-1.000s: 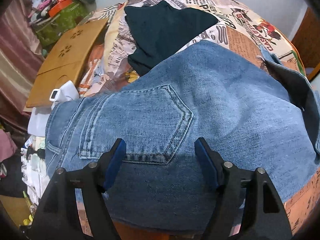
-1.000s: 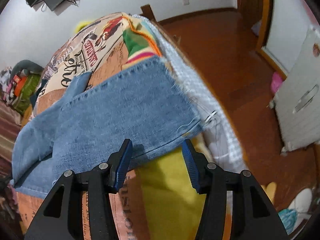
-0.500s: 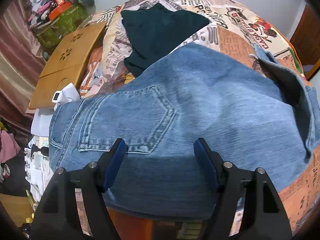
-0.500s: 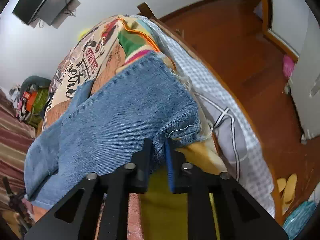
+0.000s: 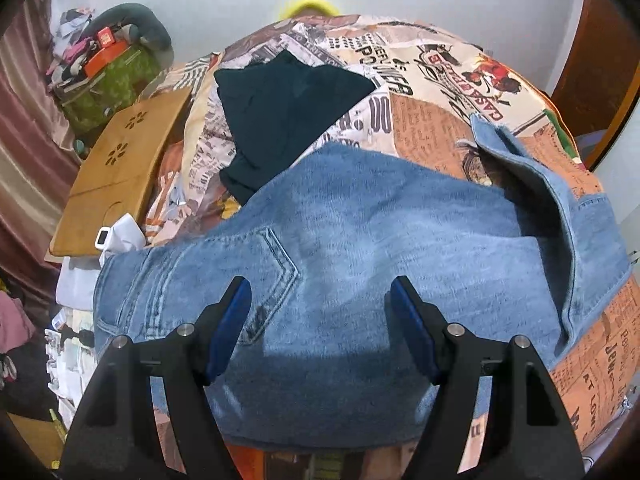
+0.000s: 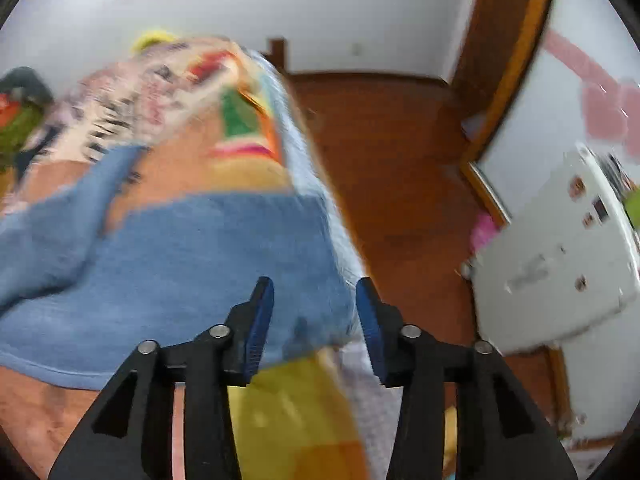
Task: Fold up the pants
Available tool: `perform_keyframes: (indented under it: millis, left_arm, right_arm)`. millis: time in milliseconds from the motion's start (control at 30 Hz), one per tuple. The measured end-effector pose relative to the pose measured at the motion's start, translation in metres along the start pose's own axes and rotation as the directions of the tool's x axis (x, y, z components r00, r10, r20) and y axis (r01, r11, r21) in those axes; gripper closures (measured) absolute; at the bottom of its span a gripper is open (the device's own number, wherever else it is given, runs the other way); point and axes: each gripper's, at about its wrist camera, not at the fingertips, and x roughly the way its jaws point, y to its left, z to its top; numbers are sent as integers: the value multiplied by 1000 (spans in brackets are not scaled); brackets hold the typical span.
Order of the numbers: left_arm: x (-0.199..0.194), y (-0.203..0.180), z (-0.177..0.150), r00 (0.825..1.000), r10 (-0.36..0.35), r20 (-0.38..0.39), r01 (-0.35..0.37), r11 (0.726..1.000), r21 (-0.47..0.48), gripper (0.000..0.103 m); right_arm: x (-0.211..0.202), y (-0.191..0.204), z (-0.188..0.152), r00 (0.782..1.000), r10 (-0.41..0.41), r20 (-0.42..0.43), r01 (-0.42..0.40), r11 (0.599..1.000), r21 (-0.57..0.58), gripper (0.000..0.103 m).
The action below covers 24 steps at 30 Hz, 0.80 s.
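Denim is the material in hand: a pair of light-blue jeans (image 5: 360, 248) lies spread on a bed covered by a newspaper-print patchwork quilt (image 5: 432, 80).

Change since a second ago: the right tool (image 6: 315, 312) clamped fully on the frayed hem corner of the leg (image 6: 312, 320) half a second back, and its jaws are now opening again. The corner sits between the blue pads, but the frame is blurred and no pad visibly presses on it, so the cloth reads as released. The view has also swung upward, away from the bed edge. Judgement: the hem was tugged or set down at the bed's right edge, and the leg is now laid for the next fold.

The left tool (image 5: 320, 320) hangs spread wide above the seat of the jeans, beside the stitched back pocket (image 5: 240, 280), grasping nothing. Compared with a second ago, the pocket sits lower and farther left in its view.

Orientation: the long axis of the jeans runs across the bed, waistband toward the wooden lap tray (image 5: 120, 172) on the left, hem toward the right edge. One leg edge (image 5: 540, 184) stands folded up behind. A dark teal garment (image 5: 288, 108) lies beyond the jeans, partly under them.
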Motion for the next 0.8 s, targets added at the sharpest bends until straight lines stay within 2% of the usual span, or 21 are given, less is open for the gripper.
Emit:
perform_keyframes:
  millis: [67,133,233,333,467,533,667,800]
  left_arm:
    - [-1,3,2,1000,14,20,-14,1000,1,31]
    - [-2,9,6,999,22,39,-22,1000,-5,31]
    - [-3,21,11,998,15,56,-14,1000,-25,28]
    - [-1,36,15,998,5,65,-2,999,-47,22]
    - [5,52,17,998,40,58,-36,998,-59,13]
    - [10,59,18,997,57,53,-54,997,-60,12]
    - [26,70,17,997,77,18,-76,995,-68,12]
    - [41,75,16,997,72,-11,-72,994,-81,12]
  right_arm:
    - [-11,20,14,995,97,19,-96,995,-12,60]
    - [-16,45,29,981,193,25,-192,981,-35,57]
    - [-11,95,60,943,332,12,-330,941,-82,55]
    - [3,139,86,910,414,-9,-412,904,-115,55]
    - [45,203,119,901,428,-71,-434,884,-171,54]
    - [76,228,133,903,410,-127,-428,885,-182,54]
    - [127,267,145,907,368,-202,-408,888,-211,54]
    - [178,287,153,902,341,-266,-395,899,-187,54]
